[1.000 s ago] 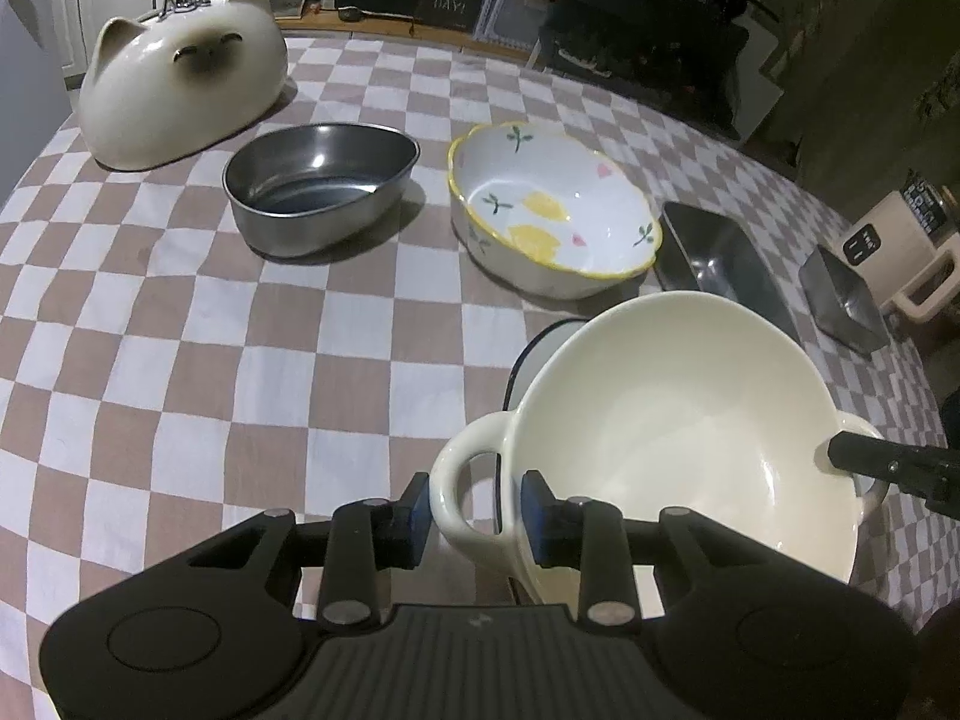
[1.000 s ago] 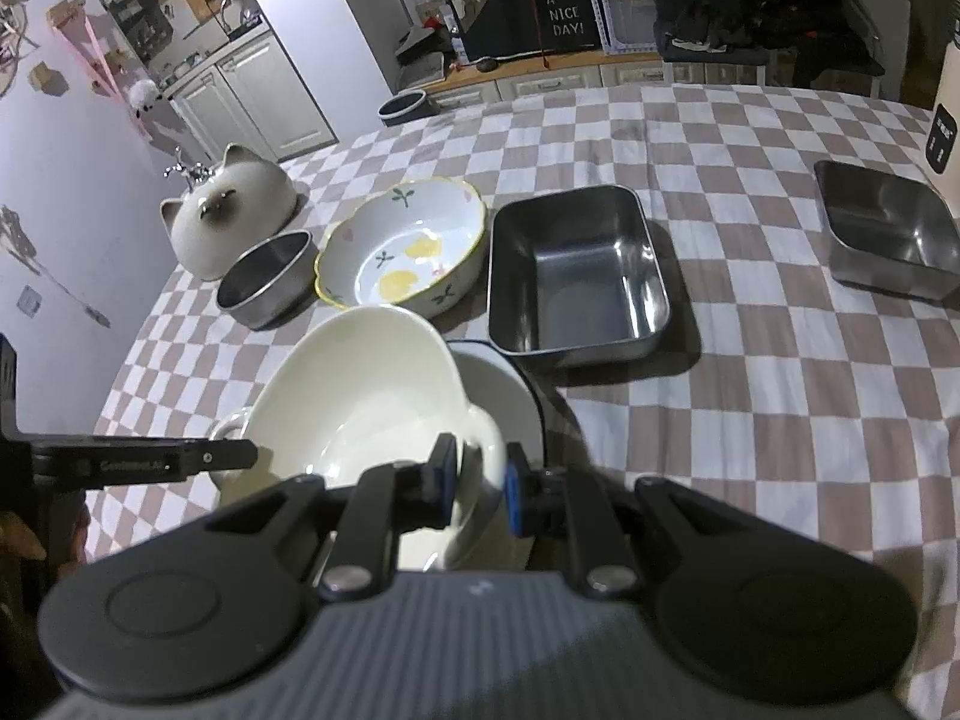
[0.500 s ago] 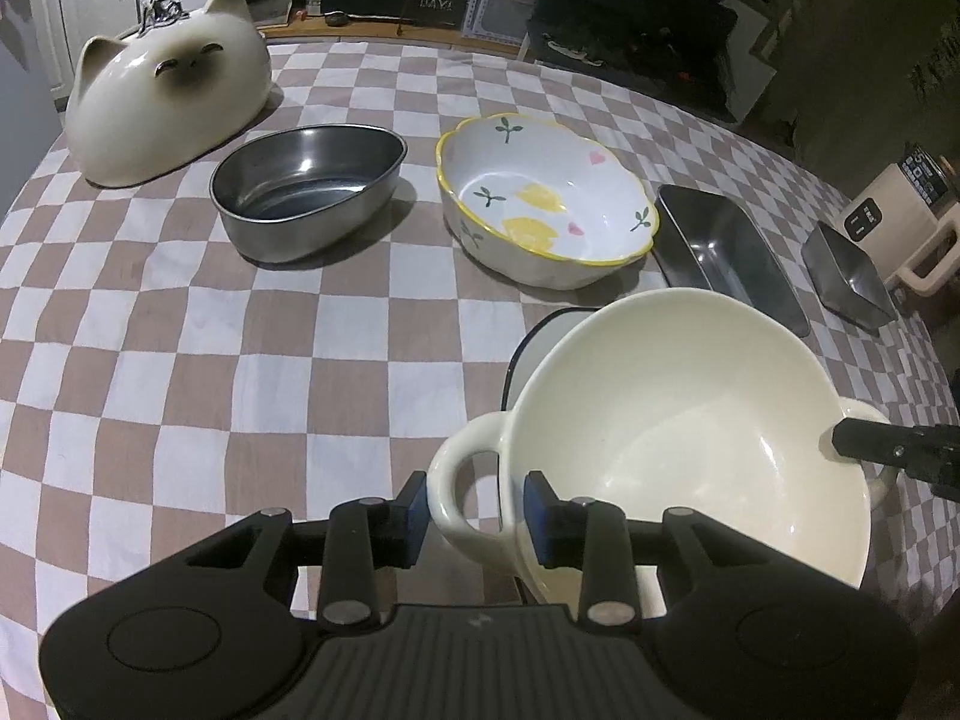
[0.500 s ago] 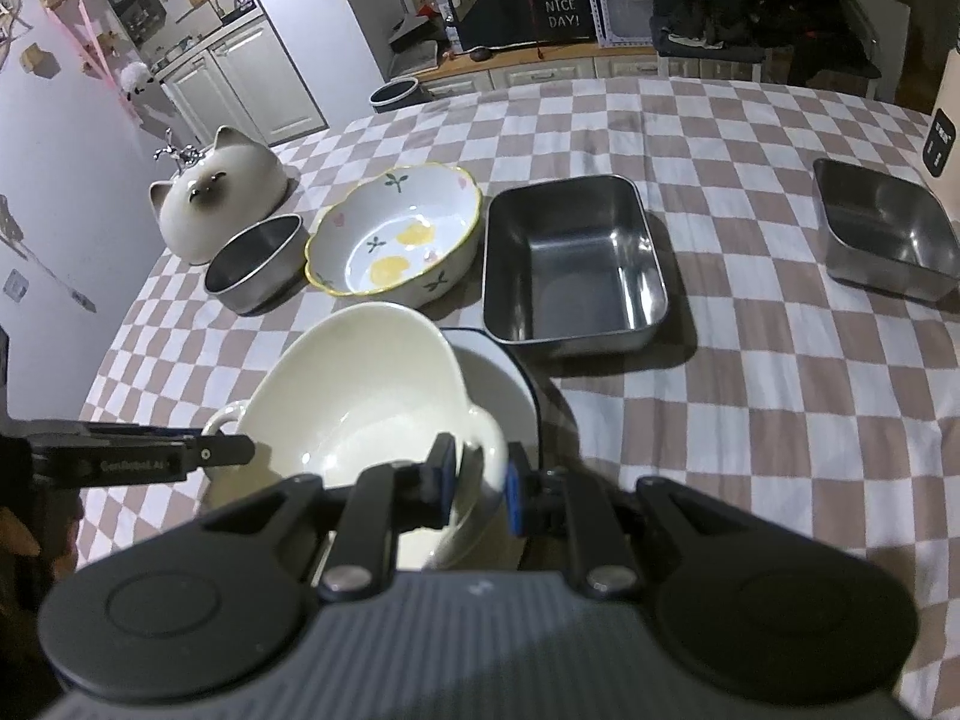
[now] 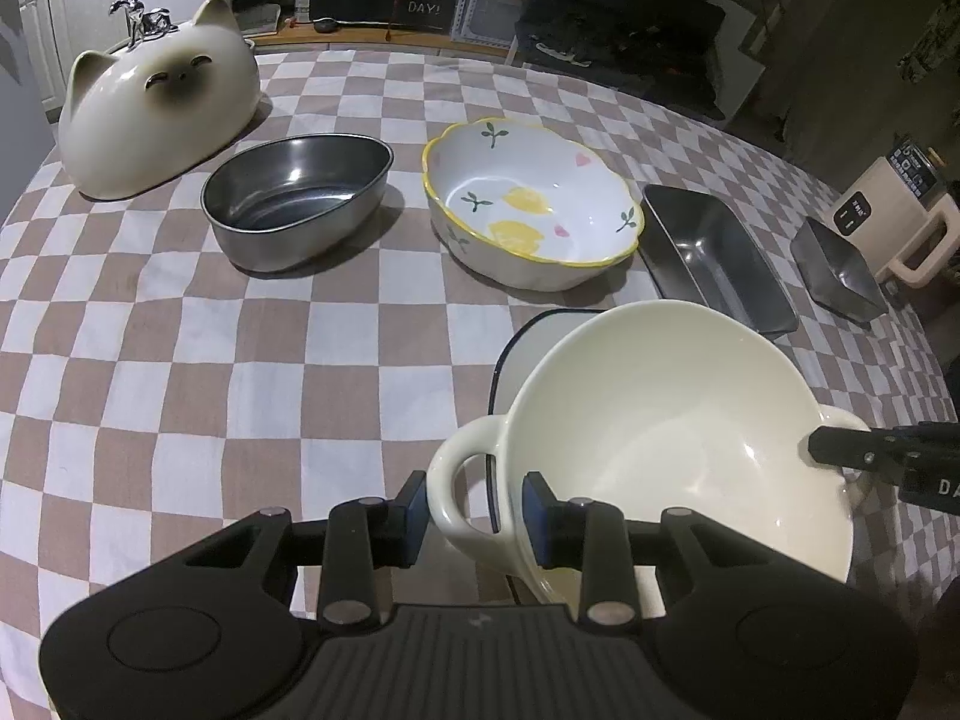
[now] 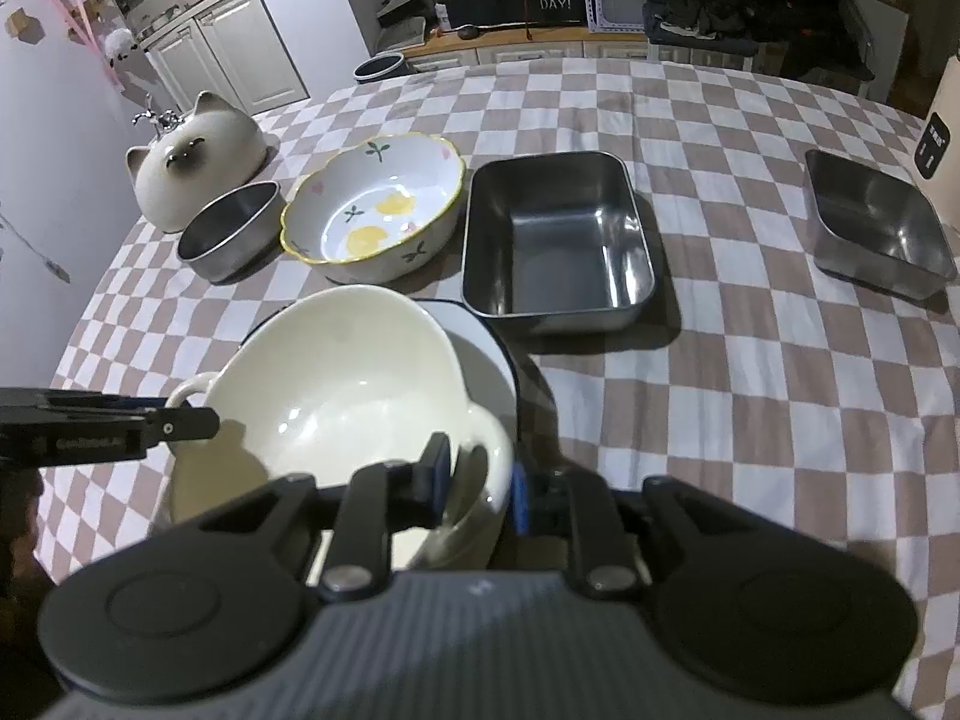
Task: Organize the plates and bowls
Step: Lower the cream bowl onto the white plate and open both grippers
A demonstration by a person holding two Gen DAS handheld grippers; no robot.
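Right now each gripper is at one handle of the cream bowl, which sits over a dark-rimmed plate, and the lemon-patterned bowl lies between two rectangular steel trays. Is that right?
Not quite. The lemon-patterned bowl lies between the oval steel bowl and one rectangular steel tray; the second tray stands apart, further right. The right wrist view shows this. The rest holds.

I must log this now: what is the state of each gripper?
Left gripper: closed on one handle of the cream bowl.
Right gripper: jaws opening, the bowl's other handle between them.
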